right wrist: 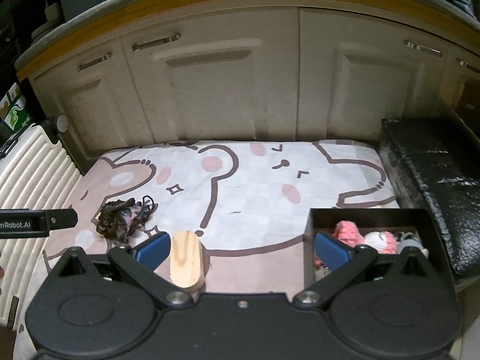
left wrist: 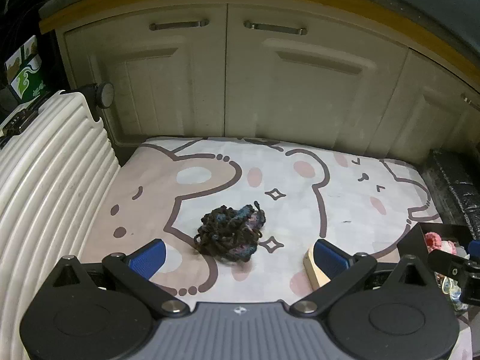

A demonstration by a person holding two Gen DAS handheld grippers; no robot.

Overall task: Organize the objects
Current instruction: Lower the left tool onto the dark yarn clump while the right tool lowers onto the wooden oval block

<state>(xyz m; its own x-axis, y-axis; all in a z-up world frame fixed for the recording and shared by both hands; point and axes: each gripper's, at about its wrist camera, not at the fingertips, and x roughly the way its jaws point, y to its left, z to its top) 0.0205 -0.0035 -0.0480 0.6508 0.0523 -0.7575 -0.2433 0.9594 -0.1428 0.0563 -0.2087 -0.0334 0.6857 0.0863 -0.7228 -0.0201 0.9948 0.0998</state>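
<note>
A dark tangle of yarn [left wrist: 231, 232] with blue and pink strands lies on the cartoon-print mat [left wrist: 345, 198]; in the right wrist view the yarn [right wrist: 124, 217] sits at the left. My left gripper [left wrist: 238, 256] is open just in front of it, nothing between its blue pads. A pale wooden oval block [right wrist: 185, 259] lies on the mat between the fingers of my open right gripper [right wrist: 241, 249], close to the left pad. The block's edge [left wrist: 315, 270] shows beside the left gripper's right finger. A black box [right wrist: 367, 219] at the right holds pink and white knitted items [right wrist: 364, 237].
Cream cabinet doors [left wrist: 228, 72] with metal handles stand behind the mat. A white ribbed suitcase [left wrist: 51, 186] lies along the left side. A black textured block [right wrist: 432, 180] borders the mat at the right. The left gripper's body [right wrist: 36, 223] reaches in from the left.
</note>
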